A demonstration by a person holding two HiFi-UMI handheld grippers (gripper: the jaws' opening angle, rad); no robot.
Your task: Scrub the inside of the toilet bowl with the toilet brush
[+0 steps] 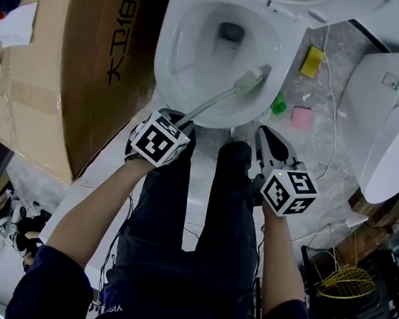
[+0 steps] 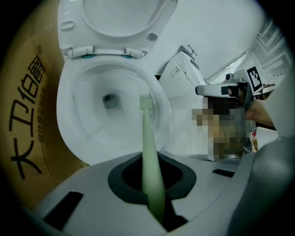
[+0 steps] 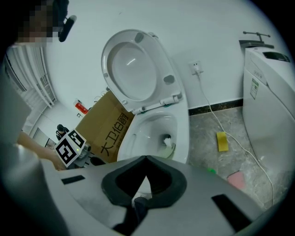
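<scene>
Cramped bathroom, cardboard box [image 1: 67,59] on the left. Left tongs [image 1: 181,122] are clamped on the toilet brush [image 1: 217,100] handle. It runs up and right from them, with the head against the toilet bowl's [image 1: 167,57] right inner wall. Right tongs [image 1: 266,136] are closed on nothing, near the bowl's front rim.

The left tongs [image 2: 153,184] are clamped on the pale green toilet brush [image 2: 148,138], its bristled head up against the right inner wall of the toilet bowl [image 2: 87,124]. A cardboard box [image 2: 27,138] stands just left.
</scene>
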